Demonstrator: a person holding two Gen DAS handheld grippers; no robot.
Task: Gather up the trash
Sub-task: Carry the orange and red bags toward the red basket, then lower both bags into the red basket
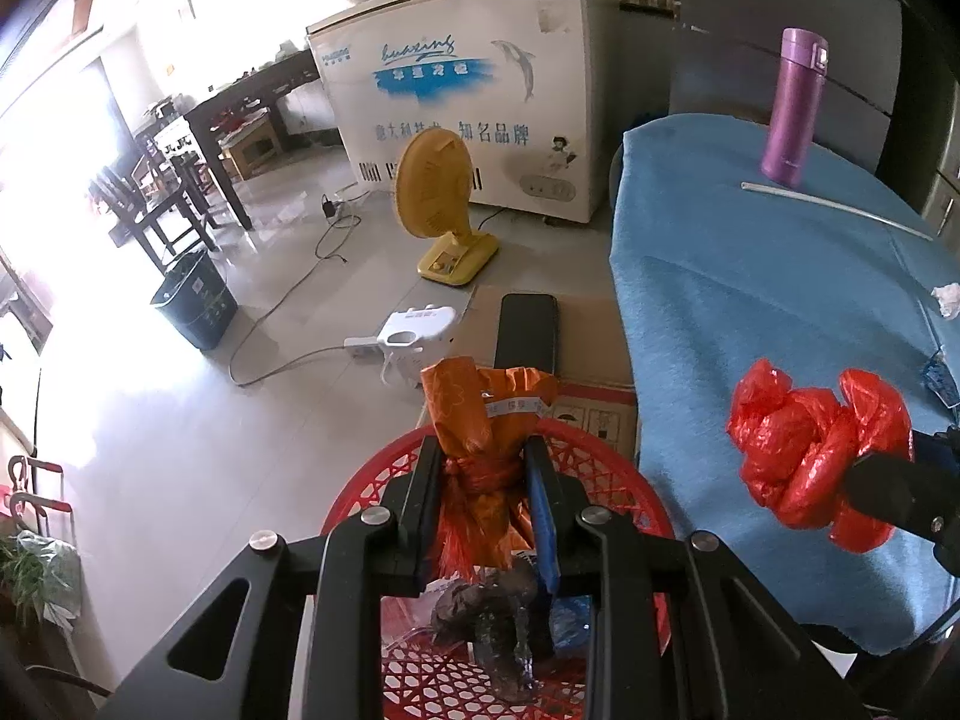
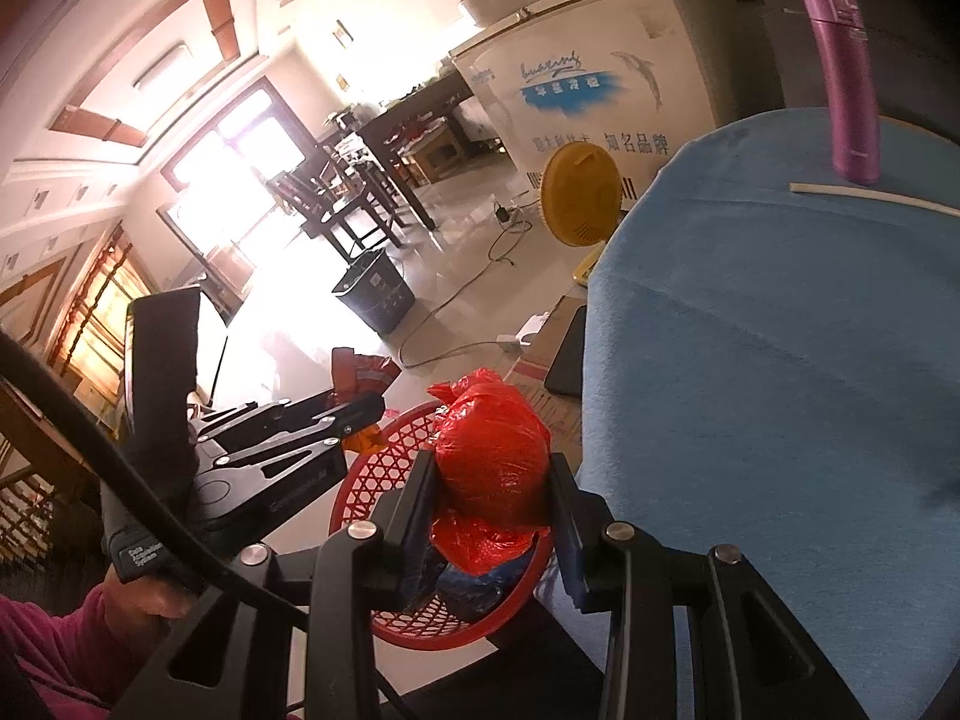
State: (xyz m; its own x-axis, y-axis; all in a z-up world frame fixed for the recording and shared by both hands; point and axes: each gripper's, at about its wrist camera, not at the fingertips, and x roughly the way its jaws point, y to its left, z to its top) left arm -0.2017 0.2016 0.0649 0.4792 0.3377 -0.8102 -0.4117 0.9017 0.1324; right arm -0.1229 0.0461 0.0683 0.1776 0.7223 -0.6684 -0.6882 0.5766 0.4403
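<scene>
Left wrist view: an orange wrapper [image 1: 474, 420], knotted at its middle, is pinched between the fingers of the left gripper [image 1: 483, 474], directly above the red basket [image 1: 624, 480].
Right wrist view: a crumpled red plastic bag [image 2: 492, 456] is clamped by the right gripper [image 2: 492, 498], held over the basket's rim nearest the table.
Basket: it stands beside the near-left edge of the blue-covered table [image 1: 750, 300]; dark crumpled film [image 1: 486, 600] and something blue are already seen inside.
Trash left on the tabletop: a white crumpled paper [image 1: 948, 299] lies at the right edge, and a white straw [image 1: 840, 207] lies toward the far edge, just in front of the purple flask [image 1: 795, 108].
Progress: collection is judged to be partly done, with two pieces held and neither released yet.
Risk, wrapper: if it were released off-centre, the light wrapper could be caught on the rim and tipped onto the floor.
Risk, bag: the bag hangs near the basket's edge, so a drop from there could land outside or on the cloth.
Risk, grippers: both are crowded over one basket, and a collision could be caused by simultaneous lowering.
Writing: "huaxing" in script and Chinese characters, partly readable as "知名品牌", are printed on the white chest freezer [image 1: 468, 96]; small print on the wrapper's band cannot be read.
</scene>
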